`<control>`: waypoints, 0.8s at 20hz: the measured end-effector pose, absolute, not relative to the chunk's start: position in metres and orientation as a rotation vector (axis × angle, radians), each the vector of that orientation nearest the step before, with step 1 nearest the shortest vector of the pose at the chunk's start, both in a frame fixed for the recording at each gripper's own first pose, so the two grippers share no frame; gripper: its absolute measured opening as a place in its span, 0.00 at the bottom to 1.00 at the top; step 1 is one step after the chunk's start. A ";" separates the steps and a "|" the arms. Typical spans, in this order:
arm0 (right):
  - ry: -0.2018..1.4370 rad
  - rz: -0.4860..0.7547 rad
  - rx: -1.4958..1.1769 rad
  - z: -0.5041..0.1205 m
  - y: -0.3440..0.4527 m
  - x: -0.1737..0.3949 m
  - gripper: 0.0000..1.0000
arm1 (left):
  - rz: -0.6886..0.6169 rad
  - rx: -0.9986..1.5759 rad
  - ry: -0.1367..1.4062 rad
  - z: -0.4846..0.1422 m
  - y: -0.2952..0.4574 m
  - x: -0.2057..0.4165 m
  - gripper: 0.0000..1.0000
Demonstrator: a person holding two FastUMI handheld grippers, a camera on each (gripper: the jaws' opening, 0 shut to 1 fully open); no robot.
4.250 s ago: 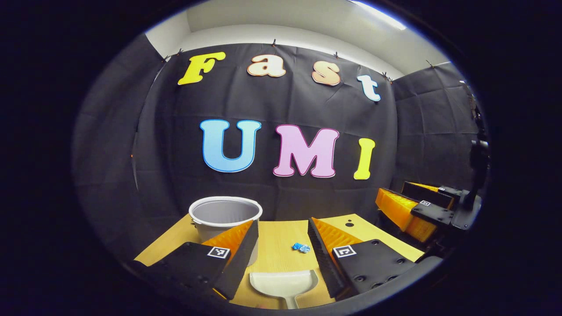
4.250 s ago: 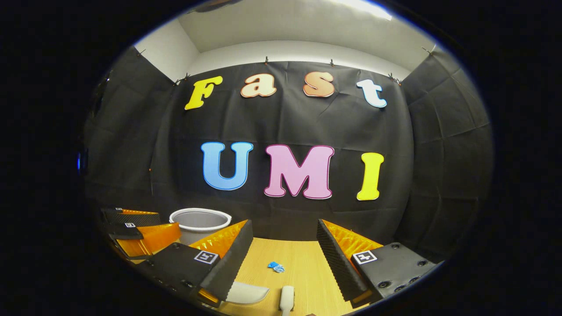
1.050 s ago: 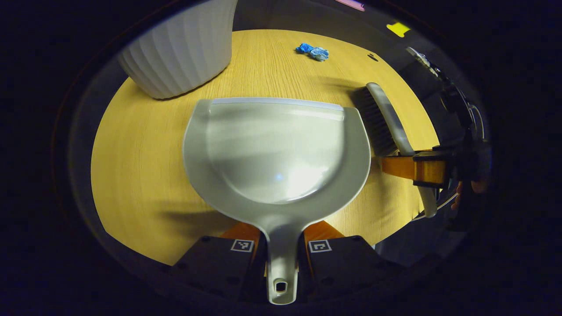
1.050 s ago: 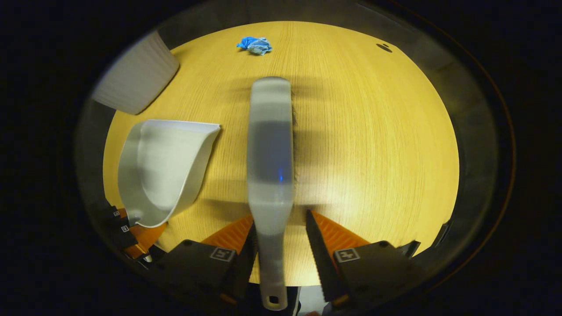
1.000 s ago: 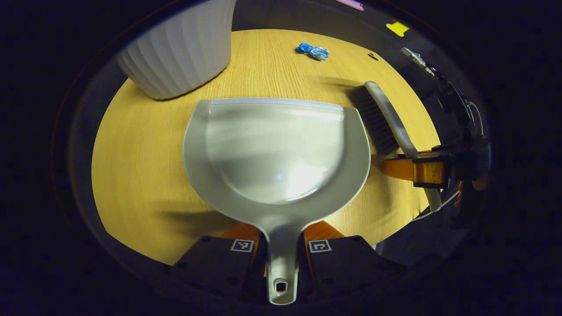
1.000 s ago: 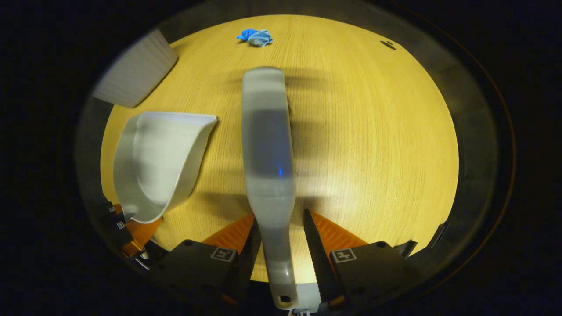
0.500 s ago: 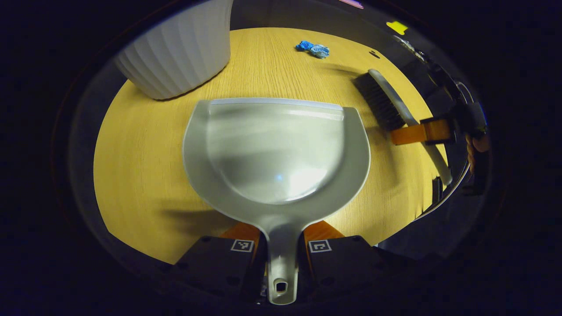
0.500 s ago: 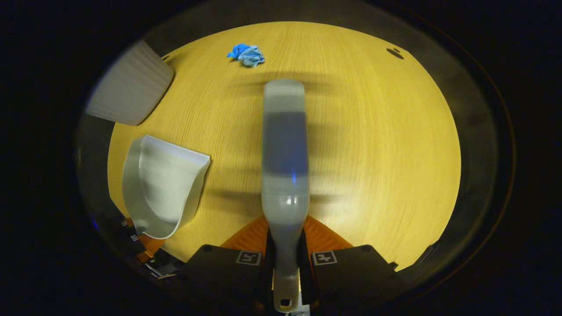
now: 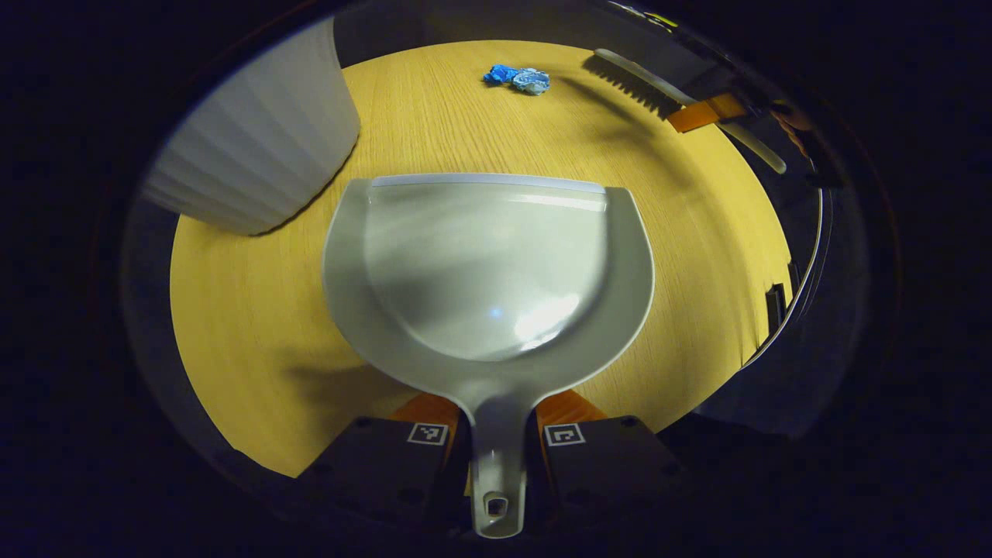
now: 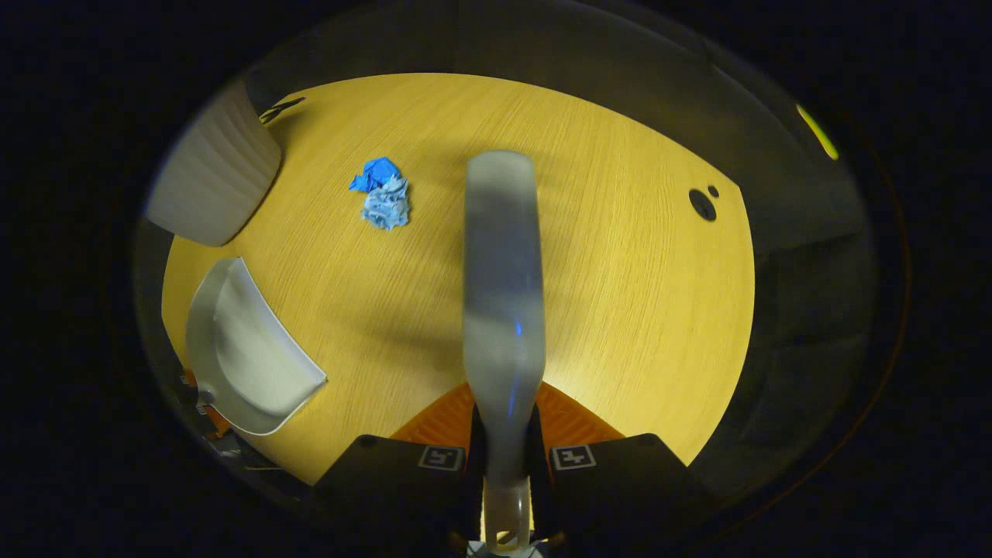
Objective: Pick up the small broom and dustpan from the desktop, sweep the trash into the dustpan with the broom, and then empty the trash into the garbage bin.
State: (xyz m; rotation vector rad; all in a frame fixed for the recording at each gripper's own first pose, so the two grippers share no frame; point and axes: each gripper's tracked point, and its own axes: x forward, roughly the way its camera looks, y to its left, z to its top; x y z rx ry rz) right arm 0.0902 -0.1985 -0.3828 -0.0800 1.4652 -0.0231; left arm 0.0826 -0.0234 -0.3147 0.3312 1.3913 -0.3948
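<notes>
Grey dustpan [image 9: 488, 263] and small broom [image 10: 502, 279] gripped above wooden desktop [image 9: 248, 310], crumpled blue trash [image 10: 380, 194] unswept.

Dustpan handle clamped between both fingers of left gripper [image 9: 496, 449], pan mouth facing away toward trash [image 9: 518, 77]; handle tip cut off at lower edge. Broom handle pinched between both fingers of right gripper [image 10: 505, 457], head extending forward, blurred, bristles hidden beneath its back in right gripper view. In left gripper view, broom [image 9: 643, 77] and right gripper [image 9: 701, 115] far off at upper right, just beside trash, bristles dim. White ribbed garbage bin [image 9: 256, 155] at upper left, rim cut off. Contact between dustpan and desktop impossible to judge. Dustpan [image 10: 244, 349] at lower left of right gripper view, partly cropped.
</notes>
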 end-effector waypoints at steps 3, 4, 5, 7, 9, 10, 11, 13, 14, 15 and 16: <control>1.463 0.053 -0.190 -0.398 -0.213 0.138 0.28 | -0.411 0.382 1.397 -0.311 -0.026 0.105 0.29; 1.463 0.088 -0.245 -0.404 -0.215 0.154 0.28 | -0.416 0.405 1.401 -0.312 -0.026 0.110 0.29; 1.472 0.128 -0.293 -0.410 -0.214 0.168 0.28 | -0.419 0.429 1.410 -0.312 -0.024 0.114 0.29; 1.493 0.173 -0.362 -0.422 -0.211 0.188 0.27 | -0.423 0.446 1.423 -0.313 -0.023 0.119 0.29; 1.482 0.243 -0.352 -0.427 -0.195 0.206 0.27 | -0.431 0.444 1.430 -0.315 -0.023 0.120 0.29; 1.485 0.263 -0.340 -0.427 -0.186 0.212 0.27 | -0.437 0.448 1.431 -0.317 -0.023 0.120 0.29; 1.494 0.289 -0.334 -0.429 -0.178 0.211 0.27 | -0.439 0.469 1.426 -0.316 -0.022 0.123 0.29; 1.513 0.383 -0.366 -0.431 -0.163 0.202 0.27 | -0.464 0.499 1.391 -0.314 -0.023 0.128 0.29; 1.520 0.438 -0.407 -0.432 -0.158 0.193 0.27 | -0.479 0.505 1.381 -0.314 -0.023 0.130 0.29; 1.536 0.495 -0.426 -0.429 -0.149 0.181 0.27 | -0.495 0.514 1.369 -0.315 -0.023 0.132 0.29; 1.577 0.557 -0.378 -0.425 -0.136 0.160 0.27 | -0.512 0.521 1.352 -0.317 -0.024 0.134 0.29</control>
